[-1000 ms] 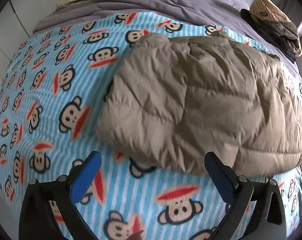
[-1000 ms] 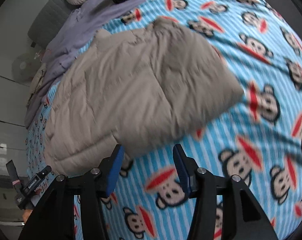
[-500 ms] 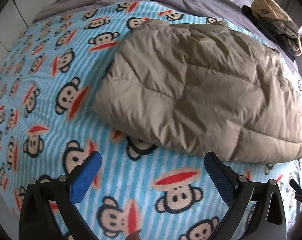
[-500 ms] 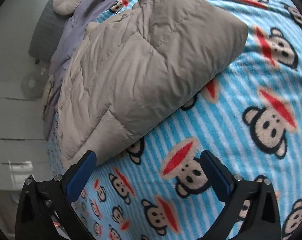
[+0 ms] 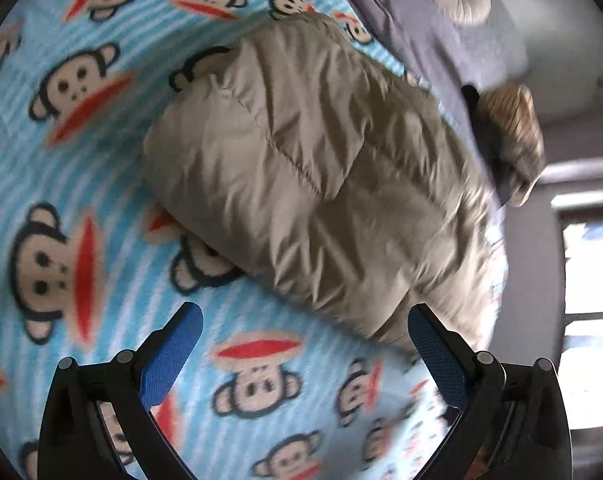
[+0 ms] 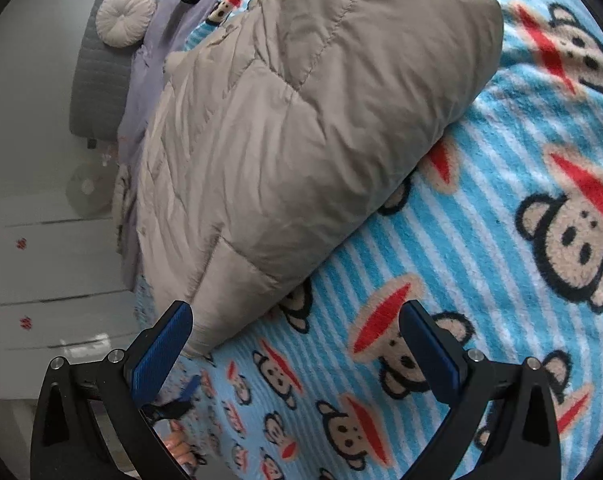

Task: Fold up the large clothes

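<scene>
The folded tan puffer jacket (image 6: 301,128) lies on the monkey-print blanket (image 6: 501,260) covering the bed. Both the right tongs (image 6: 295,344), just opened, and the left tongs (image 5: 305,344) hover spread wide beside its near edge, gripping nothing.

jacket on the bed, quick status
Both tools open, left, right, nothing between the pads. Tan puffer jacket folded on monkey blanket. Nothing in the way.

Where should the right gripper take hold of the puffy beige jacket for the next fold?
Probably the near corner of the jacket, just ahead of the open right gripper. It tapers thin there and overhangs the blanket, so one finger can slide under from the near side.
</scene>
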Tool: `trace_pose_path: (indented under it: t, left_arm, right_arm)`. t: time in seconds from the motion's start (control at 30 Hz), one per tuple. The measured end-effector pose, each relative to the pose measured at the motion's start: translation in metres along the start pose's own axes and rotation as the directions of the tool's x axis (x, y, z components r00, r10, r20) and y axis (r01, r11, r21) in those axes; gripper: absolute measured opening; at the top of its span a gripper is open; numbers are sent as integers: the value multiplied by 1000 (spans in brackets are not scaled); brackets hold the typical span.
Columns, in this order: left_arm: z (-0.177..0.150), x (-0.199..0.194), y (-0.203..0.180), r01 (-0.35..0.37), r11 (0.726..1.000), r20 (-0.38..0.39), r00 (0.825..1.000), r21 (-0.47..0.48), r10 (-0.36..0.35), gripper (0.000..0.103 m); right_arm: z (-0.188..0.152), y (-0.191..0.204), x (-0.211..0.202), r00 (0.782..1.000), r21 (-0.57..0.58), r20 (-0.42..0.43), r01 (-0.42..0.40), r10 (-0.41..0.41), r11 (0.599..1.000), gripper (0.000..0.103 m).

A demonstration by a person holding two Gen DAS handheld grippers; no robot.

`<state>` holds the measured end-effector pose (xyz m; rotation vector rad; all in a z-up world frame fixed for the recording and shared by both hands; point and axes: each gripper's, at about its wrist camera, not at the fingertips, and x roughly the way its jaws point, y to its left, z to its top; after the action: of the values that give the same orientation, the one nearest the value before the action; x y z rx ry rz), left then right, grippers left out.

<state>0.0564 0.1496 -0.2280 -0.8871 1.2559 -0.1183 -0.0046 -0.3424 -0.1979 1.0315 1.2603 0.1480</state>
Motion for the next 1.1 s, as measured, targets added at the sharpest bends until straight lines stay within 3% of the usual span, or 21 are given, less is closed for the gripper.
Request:
trace_pose_path:
  t: [0.17,0.7,1.03,1.1]
  left_arm:
    - [12,14,13,73,995,10,997,-68,-73,103]
    - [48,60,-11,77,995,33,997,-62,-75,103]
    - [60,82,-10,36,996,45,998,-76,-32,103]
    - [59,80,-11,27,996,56,998,-82,-23,95]
  right_arm:
    - [8,-7,1,997,70,23,-77,76,995,103]
    - [40,-3,53,965,172,41,-263,260,949,103]
    - [64,7,80,972,145,47,-236,232,961,103]
    - [65,8,79,971,154,47,-238,233,959,103]
